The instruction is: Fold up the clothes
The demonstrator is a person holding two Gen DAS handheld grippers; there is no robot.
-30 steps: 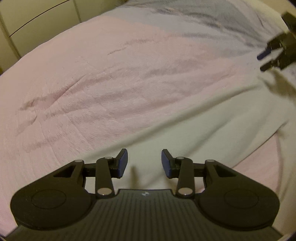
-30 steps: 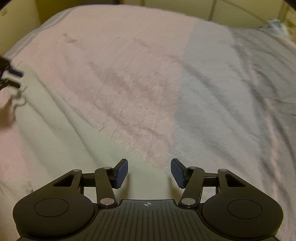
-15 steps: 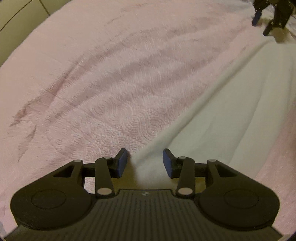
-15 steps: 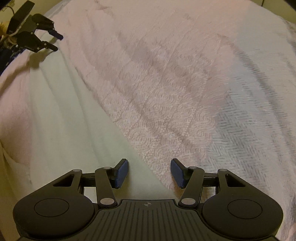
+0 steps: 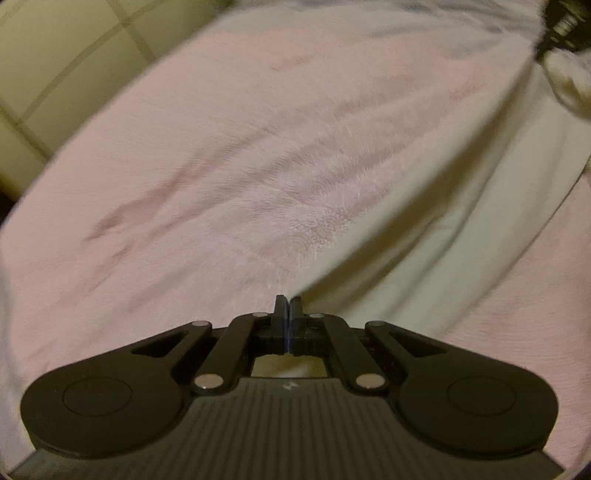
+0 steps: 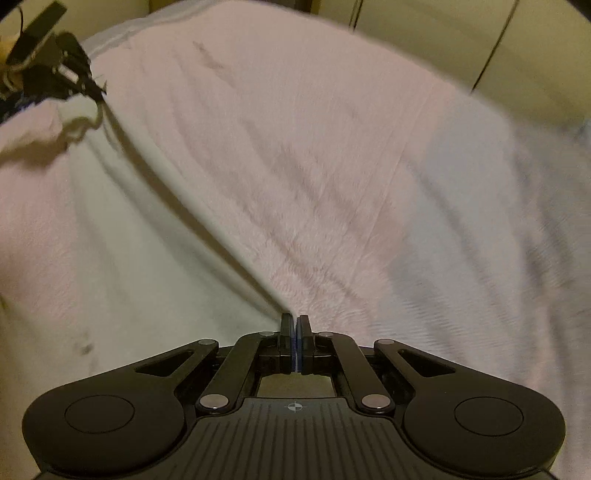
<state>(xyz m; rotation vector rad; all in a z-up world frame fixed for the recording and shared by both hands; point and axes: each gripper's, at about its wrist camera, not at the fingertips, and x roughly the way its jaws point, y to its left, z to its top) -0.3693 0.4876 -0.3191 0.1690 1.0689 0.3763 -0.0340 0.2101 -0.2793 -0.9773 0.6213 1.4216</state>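
A pale cream garment (image 5: 443, 236) lies stretched on a pink blanket (image 5: 221, 166). My left gripper (image 5: 285, 306) is shut on one end of the garment's edge. In the right wrist view the same garment (image 6: 110, 240) runs from my right gripper (image 6: 294, 325), which is shut on its near edge, up to the left gripper (image 6: 74, 74) at the top left. The edge between the two grippers is lifted and taut. The right gripper shows as a dark blur in the left wrist view (image 5: 561, 33).
The pink blanket (image 6: 295, 147) covers most of the bed, with a grey-white bedspread (image 6: 498, 240) on the right. Cream cabinet doors (image 5: 55, 74) stand beyond the bed's far edge, and a cream wall with door lines (image 6: 480, 48) stands behind it.
Both grippers went from open to shut on the garment's edge. The edge has lifted and pulled taut between them. Both views are blurred from motion.
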